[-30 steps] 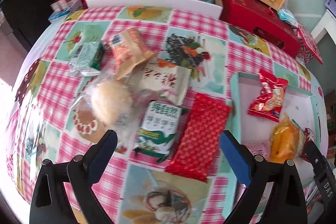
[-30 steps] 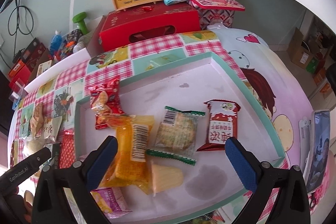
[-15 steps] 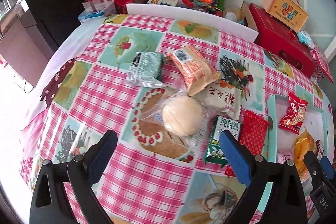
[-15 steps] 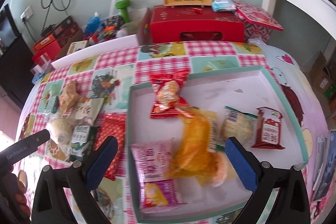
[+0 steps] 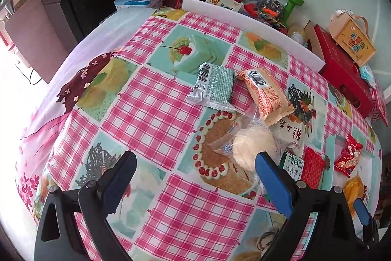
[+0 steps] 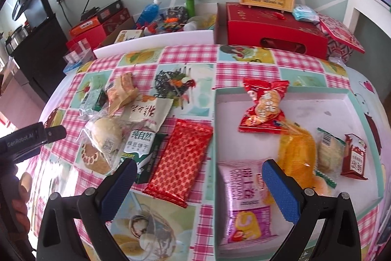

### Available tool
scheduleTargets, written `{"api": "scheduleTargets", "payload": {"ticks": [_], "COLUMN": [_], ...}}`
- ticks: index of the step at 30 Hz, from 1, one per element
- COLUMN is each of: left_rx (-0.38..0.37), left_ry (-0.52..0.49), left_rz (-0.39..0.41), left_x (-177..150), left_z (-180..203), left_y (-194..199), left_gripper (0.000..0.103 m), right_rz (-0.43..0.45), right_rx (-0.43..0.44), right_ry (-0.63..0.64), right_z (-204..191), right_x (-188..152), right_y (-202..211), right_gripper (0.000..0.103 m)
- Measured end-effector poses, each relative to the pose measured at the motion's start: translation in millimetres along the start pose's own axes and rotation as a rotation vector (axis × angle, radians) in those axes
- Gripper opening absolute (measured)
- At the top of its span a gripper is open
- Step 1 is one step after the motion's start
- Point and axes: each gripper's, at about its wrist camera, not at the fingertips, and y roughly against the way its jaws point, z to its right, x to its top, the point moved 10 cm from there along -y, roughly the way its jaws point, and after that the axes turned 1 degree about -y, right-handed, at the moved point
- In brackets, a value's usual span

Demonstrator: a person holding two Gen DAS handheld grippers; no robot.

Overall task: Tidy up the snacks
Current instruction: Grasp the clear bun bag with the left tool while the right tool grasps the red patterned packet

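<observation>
Both tongs gape empty: left gripper (image 5: 194,177) over the tablecloth (image 5: 151,111), right gripper (image 6: 198,177) above the red packet (image 6: 180,158); the tray (image 6: 352,99) runs off-frame.

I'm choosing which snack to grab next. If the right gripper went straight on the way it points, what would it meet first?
Probably the red foil packet lying on the tablecloth just left of the tray. It sits between the open fingers of the right gripper, though depth is uncertain.

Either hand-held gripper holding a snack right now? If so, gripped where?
Nothing is held. The left hand-held gripper and right hand-held gripper are both open and empty, above the table.
</observation>
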Motion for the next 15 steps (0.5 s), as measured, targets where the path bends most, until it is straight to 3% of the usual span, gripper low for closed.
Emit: {"api": "scheduleTargets", "payload": {"ticks": [7, 15], "left_rx": [-0.044, -0.145], "left_ry": [0.029, 0.123], "left_rz": [-0.021, -0.065], "left_x": [6, 11], "left_z": [6, 13], "left_y": [-10, -32], "left_gripper": [0.098, 0.098], "right_rz": [-0.036, -0.084], "right_rx": [0.020, 0.042], "right_ry": [0.042, -0.017], "right_z": [-18, -19], "right_x": [-4, -8], "right_y": [-18, -38], "right_gripper": [0.103, 0.103]}}
